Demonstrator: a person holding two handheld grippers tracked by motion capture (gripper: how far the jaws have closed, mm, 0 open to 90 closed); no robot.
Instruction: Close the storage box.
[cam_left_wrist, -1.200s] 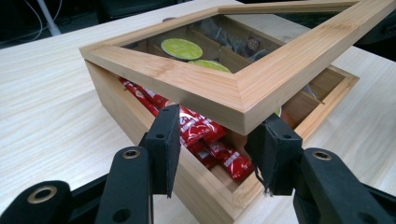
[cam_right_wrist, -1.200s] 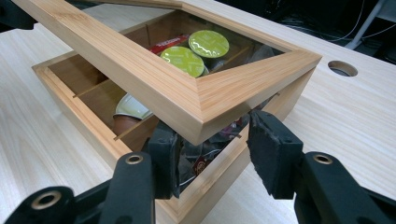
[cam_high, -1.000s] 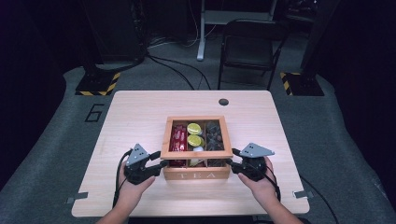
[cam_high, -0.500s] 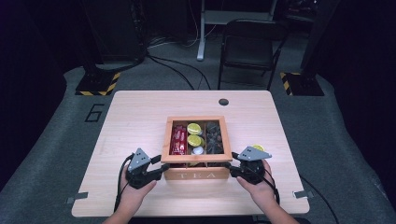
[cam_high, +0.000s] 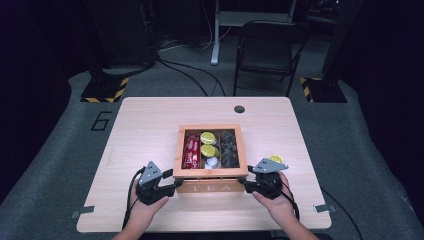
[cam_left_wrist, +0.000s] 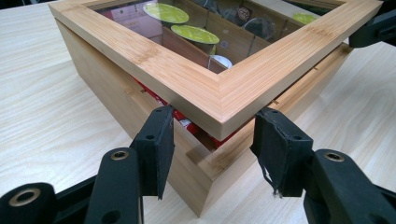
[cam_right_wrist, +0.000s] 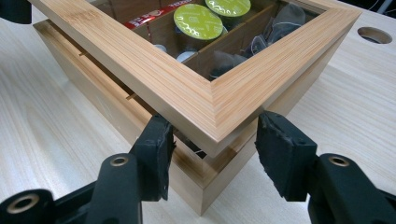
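High view | tea box (cam_high: 210, 187) between left gripper (cam_high: 172, 184) and right gripper (cam_high: 246, 184) | both just opening (pads off lid corners)

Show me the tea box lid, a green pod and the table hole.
lid (cam_left_wrist: 219, 93): left gripper view, near corner of frame.
green pod (cam_right_wrist: 198, 21): right gripper view, foil top.
table hole (cam_high: 239, 109): high view, its middle.
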